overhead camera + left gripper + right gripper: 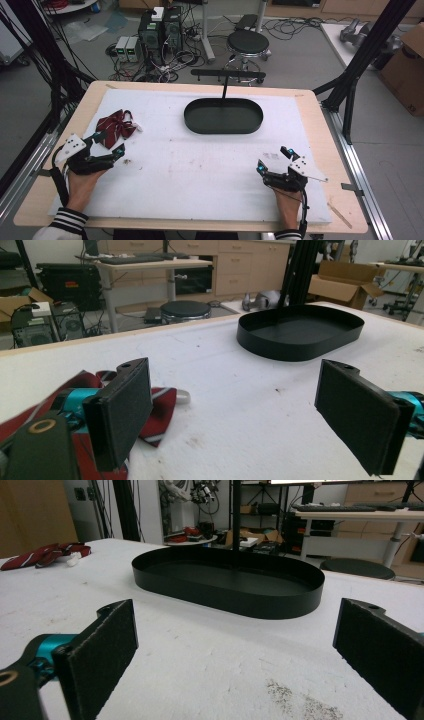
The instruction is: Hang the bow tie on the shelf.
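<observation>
Both grippers were released, holding nothing: the left gripper [109,143] at lower left beside the red tie [116,127], the right gripper [272,160] at lower right. The black tray [223,116] sat centre, toward the top.

A matt black tray [223,116] with smooth walls sat on the bench's [310,100] rough, stained white covering, pale wood edged the bench, and the striped red bow [116,126] looked like woven cloth.
</observation>
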`<state>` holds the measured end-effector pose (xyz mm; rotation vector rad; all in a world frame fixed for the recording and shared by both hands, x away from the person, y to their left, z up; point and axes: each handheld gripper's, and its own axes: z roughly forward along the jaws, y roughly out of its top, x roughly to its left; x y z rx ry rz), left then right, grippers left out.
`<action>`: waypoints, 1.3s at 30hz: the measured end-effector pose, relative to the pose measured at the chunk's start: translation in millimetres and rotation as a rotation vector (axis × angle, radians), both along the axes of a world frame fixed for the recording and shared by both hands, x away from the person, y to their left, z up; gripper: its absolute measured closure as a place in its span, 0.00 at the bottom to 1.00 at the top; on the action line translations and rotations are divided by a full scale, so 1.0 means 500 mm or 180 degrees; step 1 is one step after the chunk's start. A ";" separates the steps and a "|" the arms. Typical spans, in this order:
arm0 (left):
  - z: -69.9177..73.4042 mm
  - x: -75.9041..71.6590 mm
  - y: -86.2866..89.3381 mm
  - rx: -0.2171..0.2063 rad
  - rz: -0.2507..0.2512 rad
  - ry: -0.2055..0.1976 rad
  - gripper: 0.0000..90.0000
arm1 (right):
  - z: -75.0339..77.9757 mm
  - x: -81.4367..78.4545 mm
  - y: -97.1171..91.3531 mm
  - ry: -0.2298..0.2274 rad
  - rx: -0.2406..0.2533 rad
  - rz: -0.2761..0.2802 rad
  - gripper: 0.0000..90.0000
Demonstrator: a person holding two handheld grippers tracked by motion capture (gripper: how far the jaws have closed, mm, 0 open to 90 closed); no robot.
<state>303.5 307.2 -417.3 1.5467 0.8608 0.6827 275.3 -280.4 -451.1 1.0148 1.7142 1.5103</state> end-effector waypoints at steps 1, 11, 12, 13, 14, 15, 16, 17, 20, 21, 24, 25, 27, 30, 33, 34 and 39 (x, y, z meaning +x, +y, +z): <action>0.007 0.004 0.001 0.0008 -0.0002 0.0027 0.17 | 0.000 0.000 0.000 -0.0001 -0.0001 0.0000 0.03; 0.087 0.083 0.017 0.0286 -0.0078 0.0384 0.17 | 0.000 0.000 -0.001 -0.0002 0.0003 0.0007 0.03; 0.090 0.088 0.017 0.0314 -0.0081 0.0408 0.18 | 0.000 0.000 -0.001 -0.0004 0.0003 0.0007 0.03; 0.094 0.096 0.016 0.0354 -0.0086 0.0431 0.18 | 0.000 0.000 -0.001 -0.0002 0.0005 0.0008 0.03; 0.094 0.096 0.016 0.0354 -0.0086 0.0431 0.18 | 0.000 0.000 -0.001 -0.0001 0.0002 0.0005 0.03; 0.100 0.113 0.016 0.0405 -0.0094 0.0492 0.18 | 0.000 0.000 -0.001 -0.0001 0.0004 0.0006 0.03; 0.101 0.118 0.015 0.0398 -0.0096 0.0521 0.18 | 0.000 0.002 -0.002 -0.0023 -0.0008 0.0008 0.03; 0.103 0.126 0.015 0.0402 -0.0095 0.0557 0.18 | 0.000 0.002 -0.002 -0.0023 -0.0009 0.0009 0.03; 0.105 0.147 0.014 0.0444 -0.0069 0.0644 0.18 | 0.000 0.002 -0.002 -0.0022 -0.0008 0.0011 0.03; 0.104 0.156 0.013 0.0476 -0.0054 0.0696 0.18 | 0.000 0.002 -0.002 -0.0023 -0.0011 0.0010 0.03; 0.105 0.176 0.012 0.0560 -0.0042 0.0807 0.18 | 0.000 0.001 -0.001 -0.0005 -0.0002 0.0009 0.03; 0.105 0.176 0.012 0.0560 -0.0042 0.0807 0.18 | 0.000 0.001 -0.001 -0.0005 -0.0002 0.0009 0.03; 0.109 0.203 0.011 0.0654 -0.0055 0.0909 0.18 | 0.000 0.001 -0.001 -0.0003 0.0000 0.0009 0.03; 0.113 0.225 0.007 0.0720 -0.0059 0.0997 0.19 | 0.000 0.001 -0.001 -0.0001 -0.0001 0.0009 0.03; 0.115 0.249 -0.002 0.0776 -0.0083 0.1097 0.20 | 0.000 0.001 -0.001 -0.0003 -0.0001 0.0009 0.03; 0.115 0.249 -0.002 0.0776 -0.0083 0.1097 0.20 | 0.000 0.001 -0.001 -0.0003 -0.0001 0.0009 0.03; 0.108 0.286 -0.023 0.0856 -0.0087 0.1301 0.22 | 0.000 0.001 -0.001 -0.0005 0.0000 0.0008 0.03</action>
